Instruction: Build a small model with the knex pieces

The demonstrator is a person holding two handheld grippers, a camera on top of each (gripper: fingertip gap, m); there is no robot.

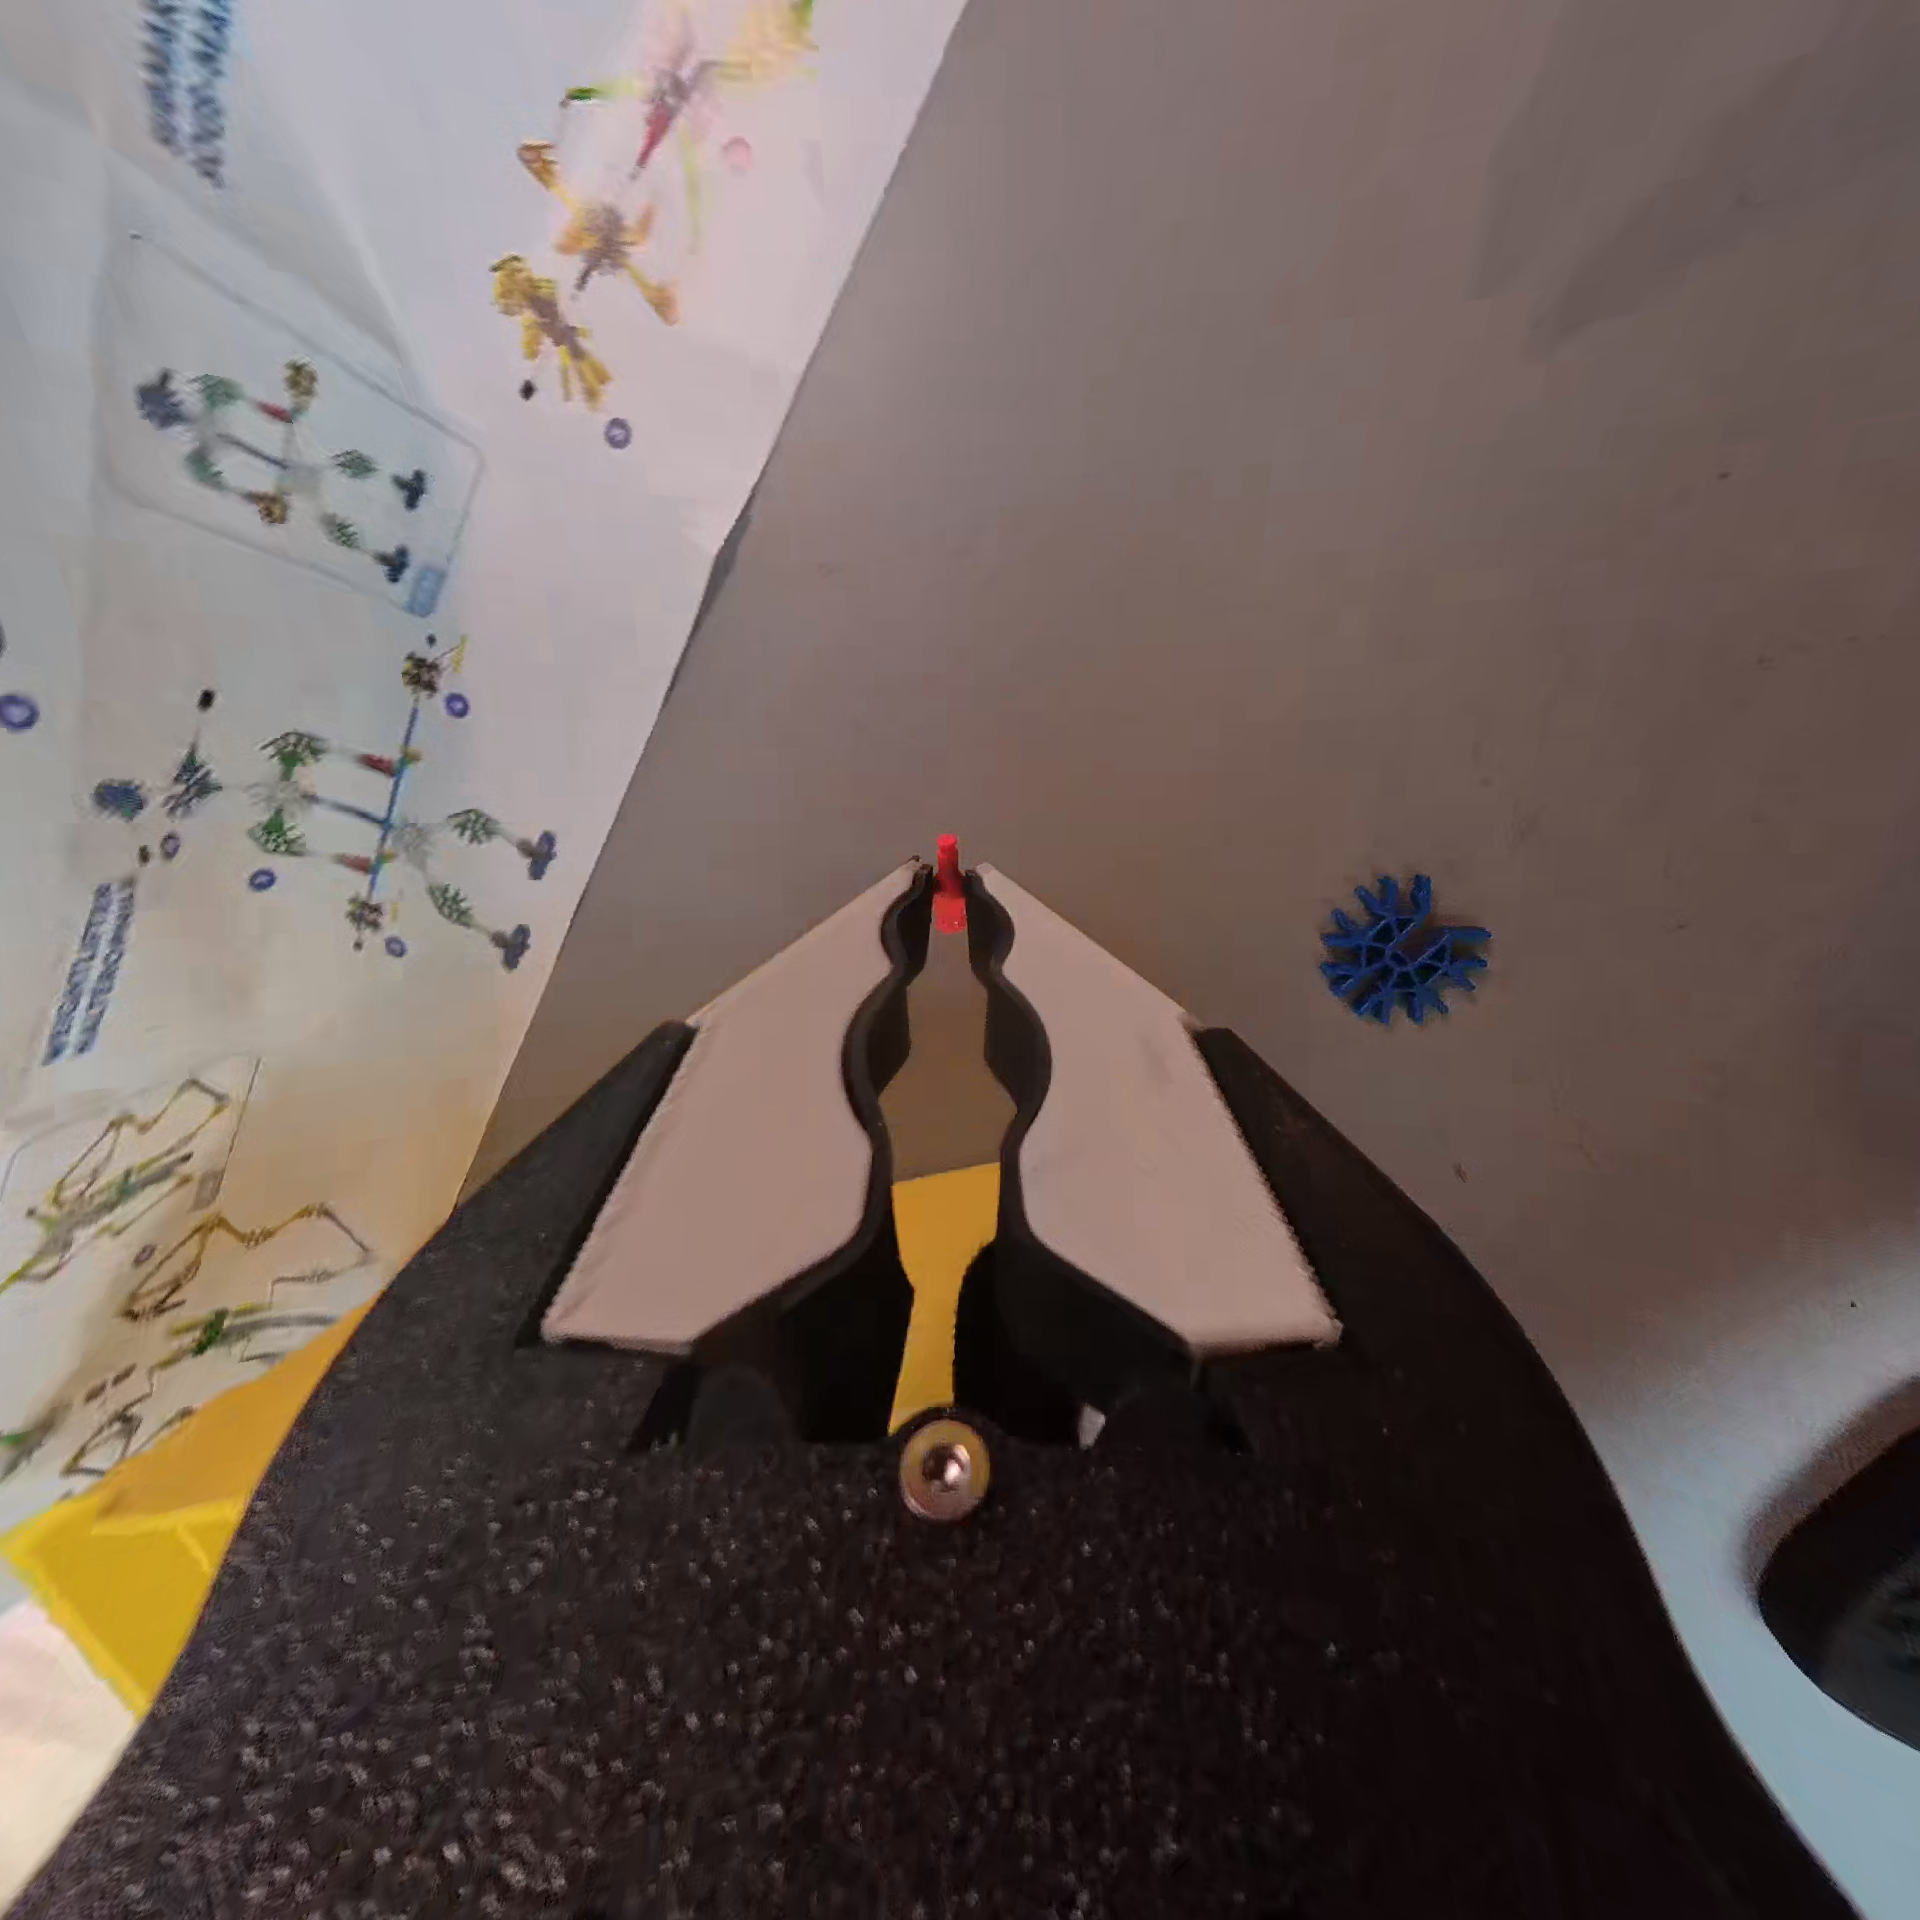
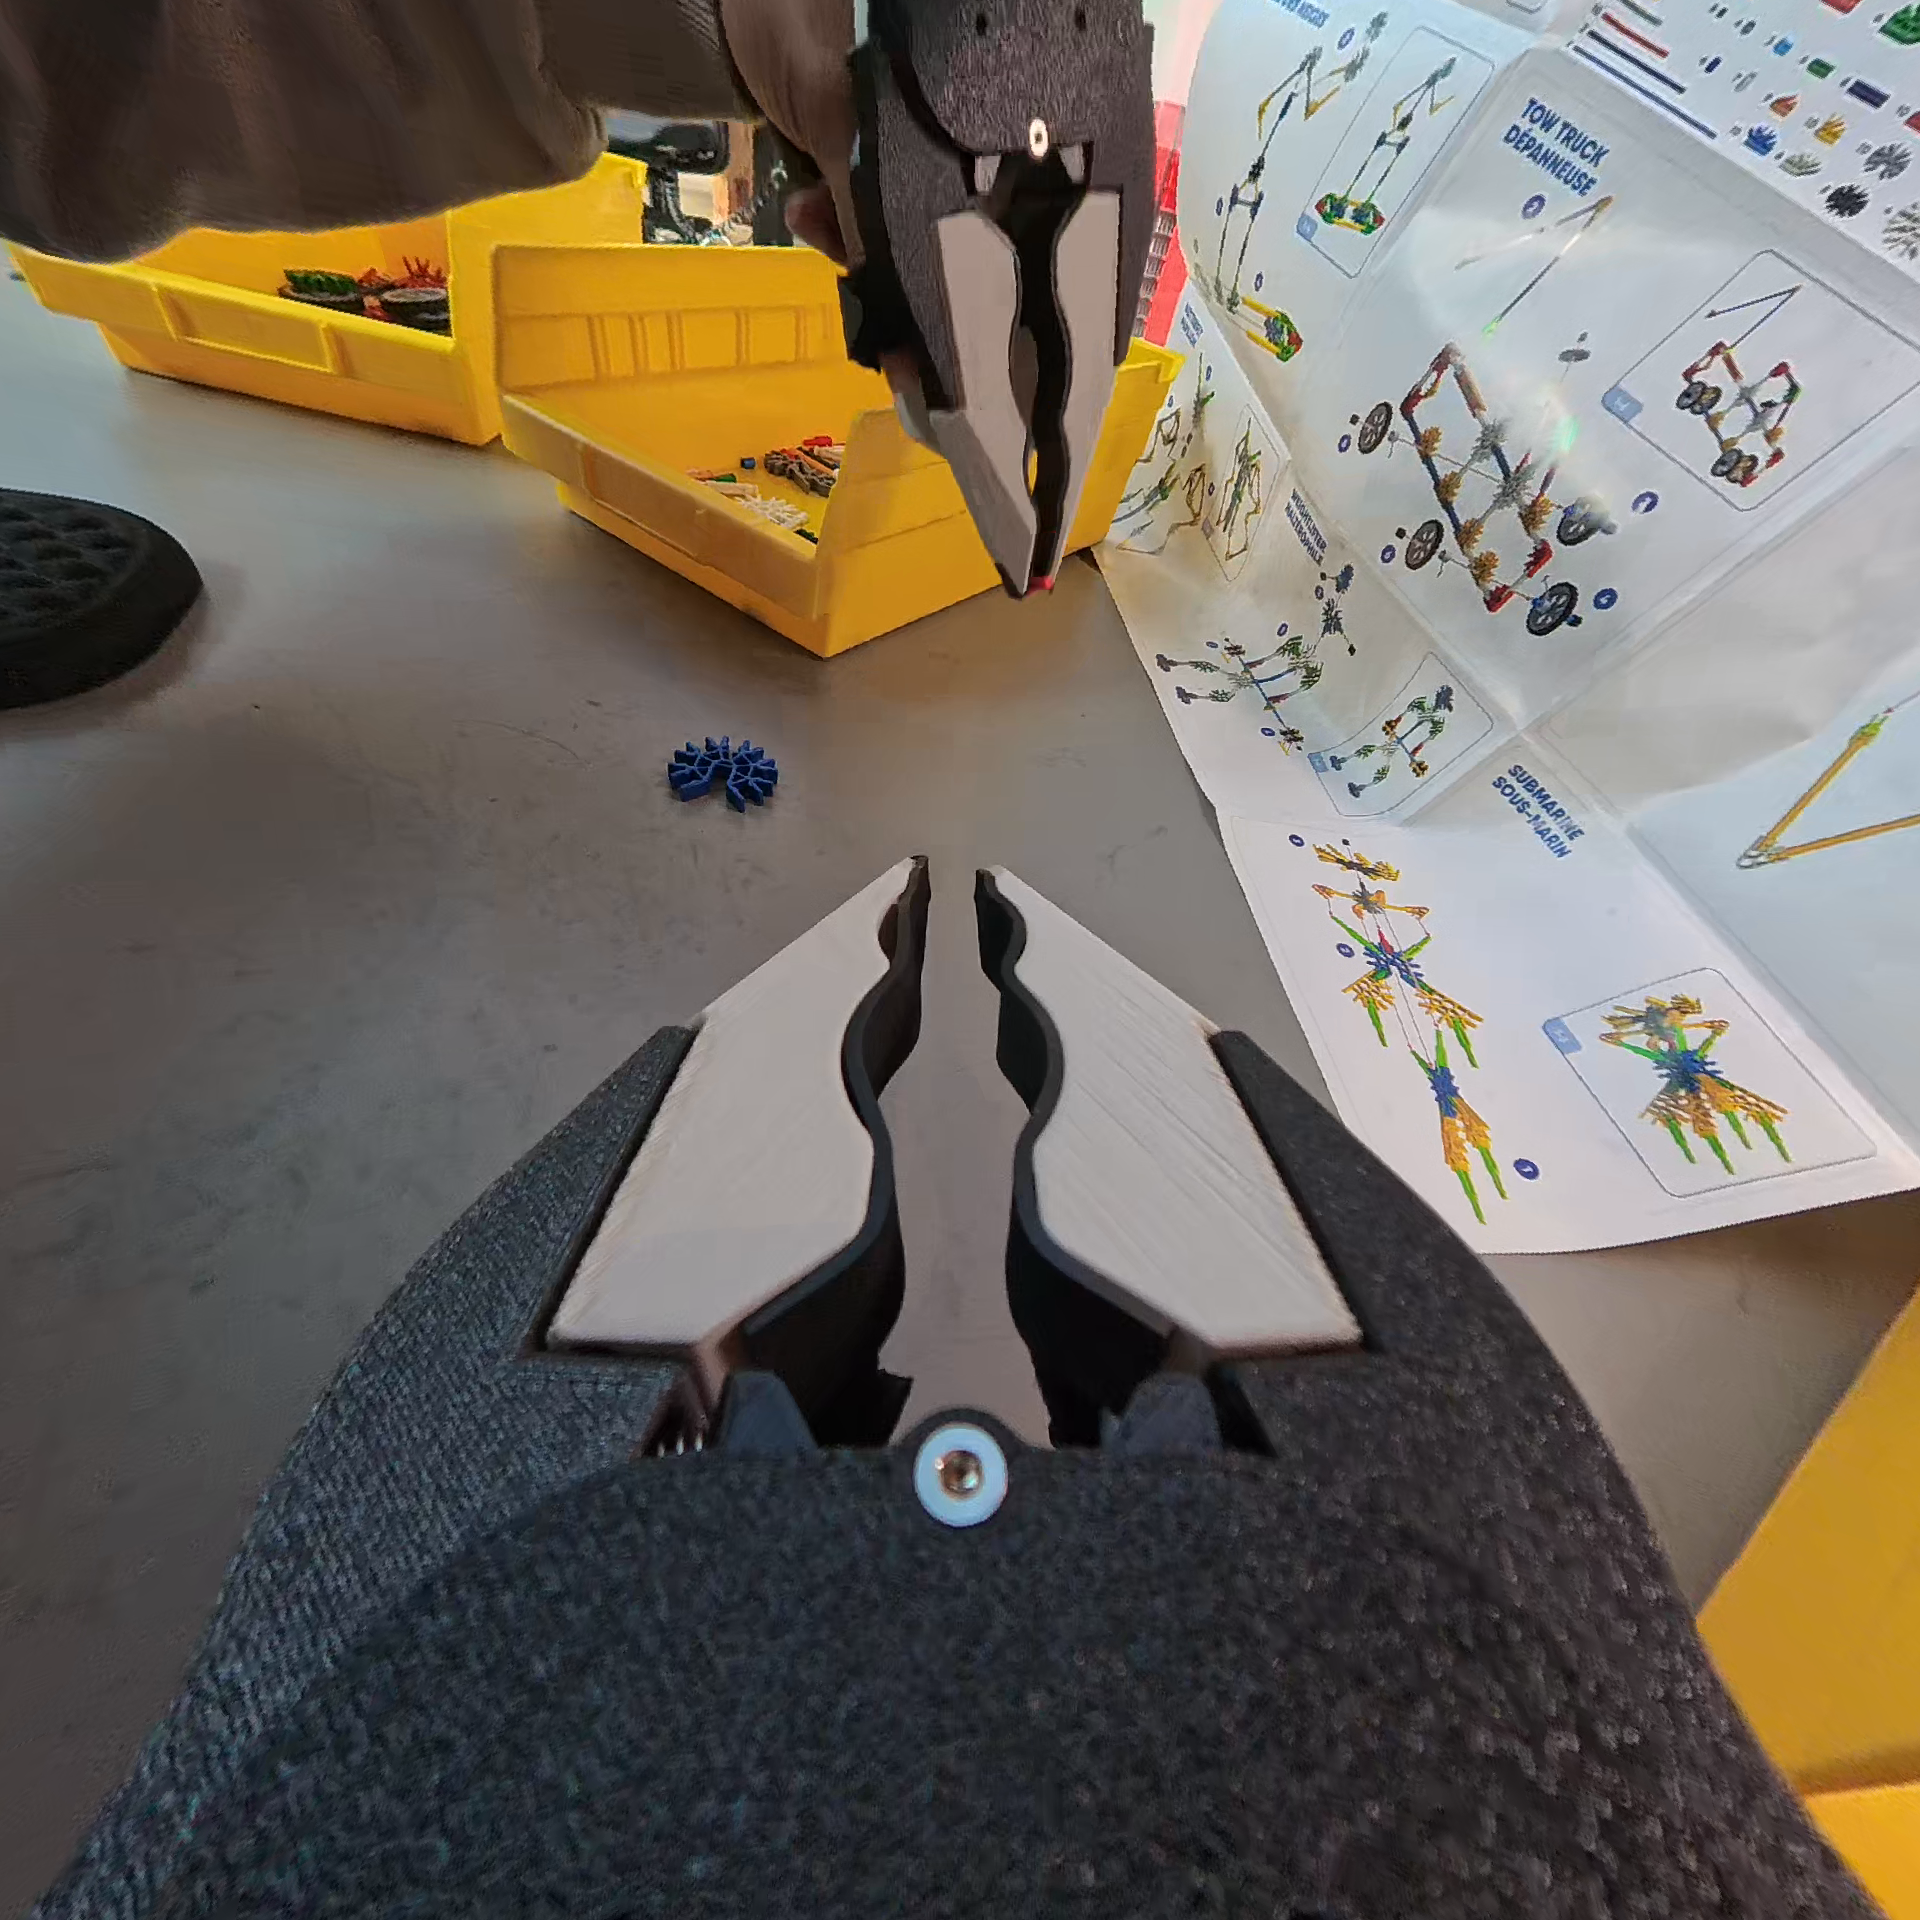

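Note:
My left gripper (image 1: 947,878) is shut on a small red rod (image 1: 947,894), pinched at the fingertips above the grey table. The same gripper shows in the right wrist view (image 2: 1032,582), pointing down, with the red rod tip (image 2: 1042,587) just showing below it. A blue snowflake-shaped connector (image 1: 1405,948) lies flat on the table to the right of the left gripper; in the right wrist view it (image 2: 723,772) lies ahead and left of my right gripper (image 2: 951,873). The right gripper is open by a narrow gap and holds nothing.
A white folded instruction sheet (image 2: 1558,623) with pictures of models lies on the right, and on the left in the left wrist view (image 1: 312,623). Two yellow bins (image 2: 665,343) with small parts stand at the back. A black round mat (image 2: 73,592) lies far left. A person's sleeve (image 2: 312,94) reaches in above. The left gripper's tips are roughly 20 cm from the right gripper's. The blue snowflake-shaped connector (image 1: 1405,948) is closer to my left gripper, around 11 cm from its tips; the right tips are 15 cm off. Seen from the right wrist view (image 2: 727,764) as well.

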